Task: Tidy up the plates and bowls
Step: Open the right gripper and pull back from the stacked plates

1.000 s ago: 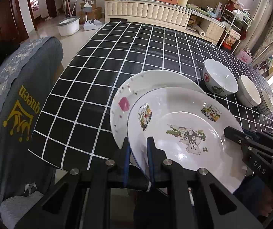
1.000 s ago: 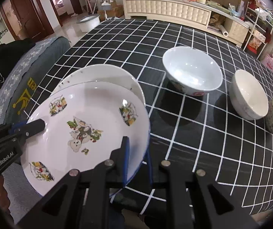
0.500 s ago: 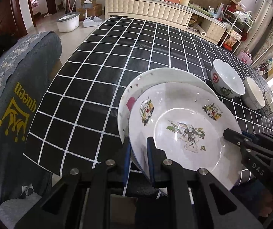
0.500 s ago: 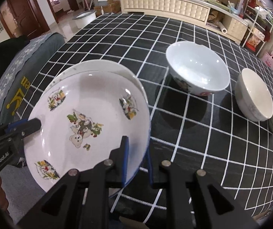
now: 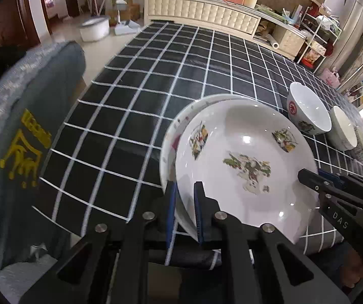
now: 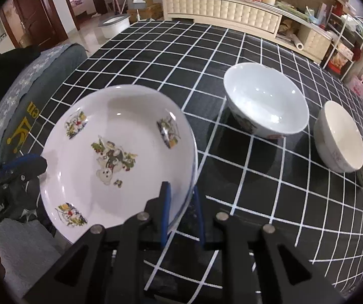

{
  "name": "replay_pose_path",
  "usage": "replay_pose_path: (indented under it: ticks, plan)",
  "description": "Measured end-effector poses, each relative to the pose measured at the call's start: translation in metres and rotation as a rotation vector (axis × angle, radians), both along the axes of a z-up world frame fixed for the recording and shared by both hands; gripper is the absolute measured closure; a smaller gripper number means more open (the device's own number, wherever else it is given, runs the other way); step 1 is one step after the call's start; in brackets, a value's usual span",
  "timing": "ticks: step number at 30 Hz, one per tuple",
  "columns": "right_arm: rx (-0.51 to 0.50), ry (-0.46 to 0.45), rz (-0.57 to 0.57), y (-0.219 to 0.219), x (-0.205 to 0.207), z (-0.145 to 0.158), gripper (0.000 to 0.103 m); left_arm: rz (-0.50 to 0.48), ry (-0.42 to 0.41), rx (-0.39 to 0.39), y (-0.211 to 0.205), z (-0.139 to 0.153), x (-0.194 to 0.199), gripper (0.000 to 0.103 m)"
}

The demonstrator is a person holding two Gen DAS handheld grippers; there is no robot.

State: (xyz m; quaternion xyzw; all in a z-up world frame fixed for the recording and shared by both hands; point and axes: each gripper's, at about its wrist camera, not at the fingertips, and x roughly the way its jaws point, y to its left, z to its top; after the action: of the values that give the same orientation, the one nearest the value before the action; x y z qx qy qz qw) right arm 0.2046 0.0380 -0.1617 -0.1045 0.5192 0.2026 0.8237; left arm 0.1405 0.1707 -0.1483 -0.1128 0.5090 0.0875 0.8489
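left tongs (image 5: 183, 197): clamped on cartoon plate (image 5: 244, 162) | right tongs (image 6: 181, 202): clamped on same plate | above 2nd plate (image 5: 174, 131)

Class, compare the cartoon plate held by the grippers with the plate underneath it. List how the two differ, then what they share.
1. The cartoon plate is gripped at its rim by the left gripper and right gripper; the lower plate has no gripper on it.
2. The cartoon plate shows fully; the lower plate shows only as a crescent.
3. The cartoon plate carries cartoon prints; the lower plate's rim shows small specks.
Both are white and round.
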Motion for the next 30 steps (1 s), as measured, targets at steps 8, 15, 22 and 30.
replay_pose_path:
  ticks: [8,15,22,30]
  plan:
    - [0.092,-0.026,-0.042,-0.028,-0.005,0.03,0.055,0.021,-0.014,0.011,-0.002,0.024,-0.004,0.063]
    - [0.138,-0.078,-0.084,-0.064,-0.004,0.063,0.041,-0.019,-0.077,0.012,-0.034,0.061,-0.004,0.063]
    - [0.134,-0.135,-0.094,-0.094,0.008,0.089,0.033,-0.112,-0.11,0.041,-0.077,0.082,0.018,0.061]
    - [0.103,-0.142,-0.107,-0.109,0.037,0.087,0.033,-0.192,-0.147,0.077,-0.111,0.09,0.055,0.04]
